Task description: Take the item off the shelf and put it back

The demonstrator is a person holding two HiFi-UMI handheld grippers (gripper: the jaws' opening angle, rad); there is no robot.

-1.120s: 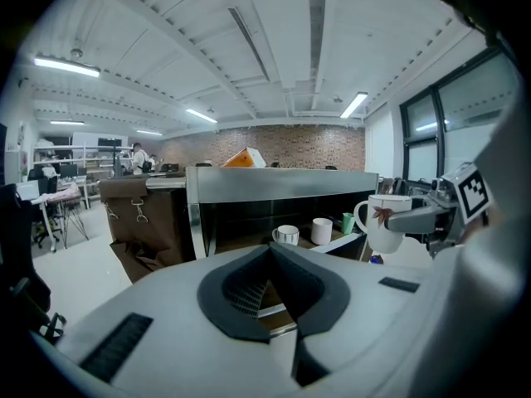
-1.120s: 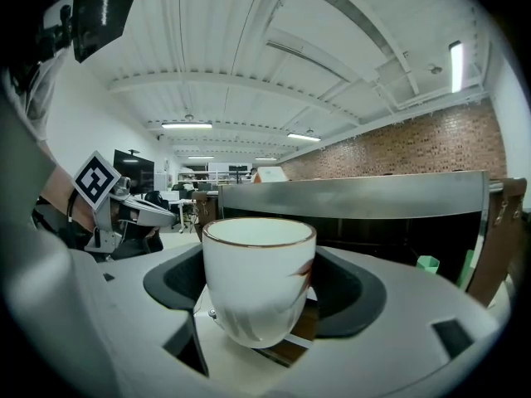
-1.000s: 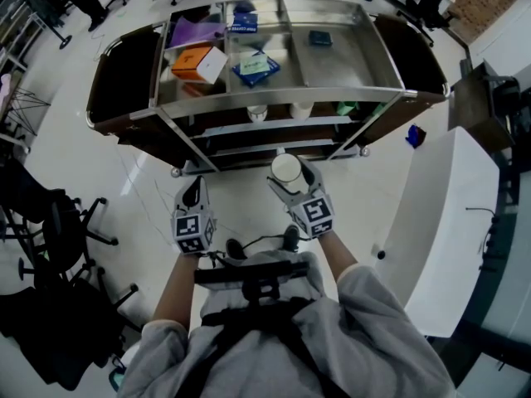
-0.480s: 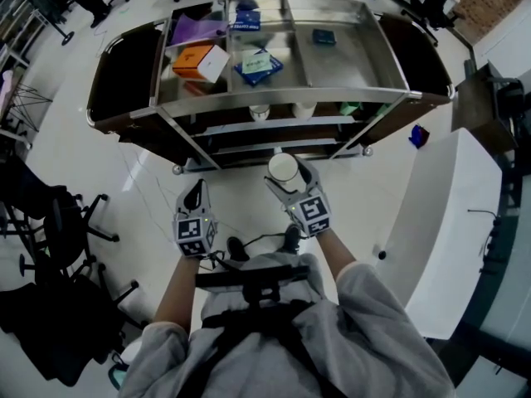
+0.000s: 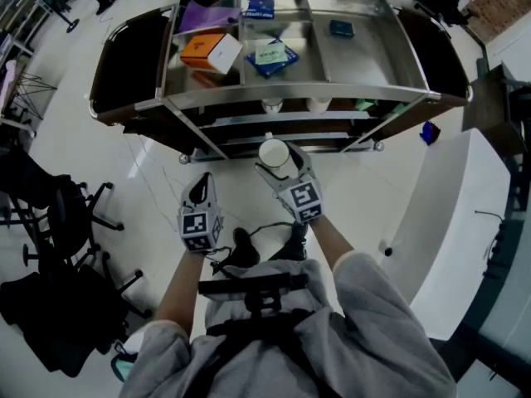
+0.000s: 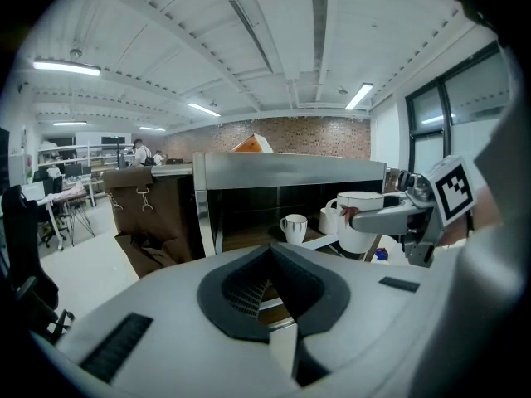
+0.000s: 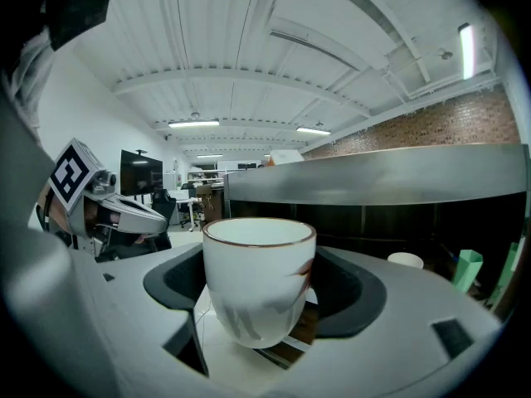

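A white cup (image 5: 273, 152) with a thin brown rim and a red mark stays upright between the jaws of my right gripper (image 5: 276, 161), just in front of the steel cart (image 5: 282, 98). In the right gripper view the cup (image 7: 259, 276) fills the gap of the right gripper (image 7: 259, 313), both pads against its sides. The left gripper view shows the same cup (image 6: 358, 218) off to the right. My left gripper (image 5: 197, 191) hangs lower left, jaws together and empty. Two white mugs (image 5: 271, 104) stand on the cart's middle shelf.
The cart's top tray holds an orange box (image 5: 199, 50), a white box (image 5: 224, 54), blue packs (image 5: 272, 55) and a purple item (image 5: 202, 19). A green object (image 7: 467, 269) sits on the middle shelf at right. Office chairs (image 5: 58, 222) stand left, a white table (image 5: 448, 206) right.
My right gripper has carried the cup forward, closer to the cart's middle shelf. The left gripper has hardly moved.
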